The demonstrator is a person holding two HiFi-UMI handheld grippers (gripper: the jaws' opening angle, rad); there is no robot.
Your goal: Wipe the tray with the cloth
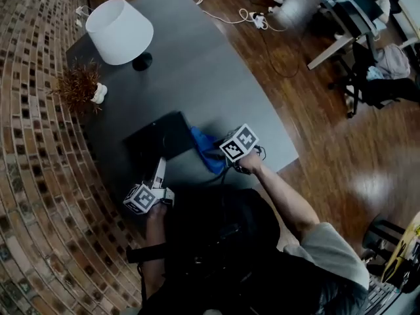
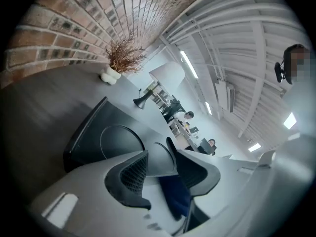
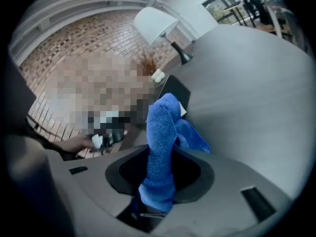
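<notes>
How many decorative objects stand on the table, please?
2: a white lamp at the far end, and a dried plant just nearer, by the brick wall. None seems hidden.

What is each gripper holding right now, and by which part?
The right gripper pinches the blue cloth at a bunched fold; the left gripper grips the black tray by its near rim.

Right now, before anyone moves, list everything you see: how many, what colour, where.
table: one, dark grey, by the brick wall.
lamp: one, white shade, black base, table's far corner.
dried plant: one, brown, in white vase, near lamp.
tray: one, black, table's near side.
cloth: one, blue, right of tray, bunched in right gripper.
power cable: one, white, wooden floor beyond table.
left gripper: one, grey, clamped on tray's edge.
right gripper: one, grey, shut on cloth.
</notes>
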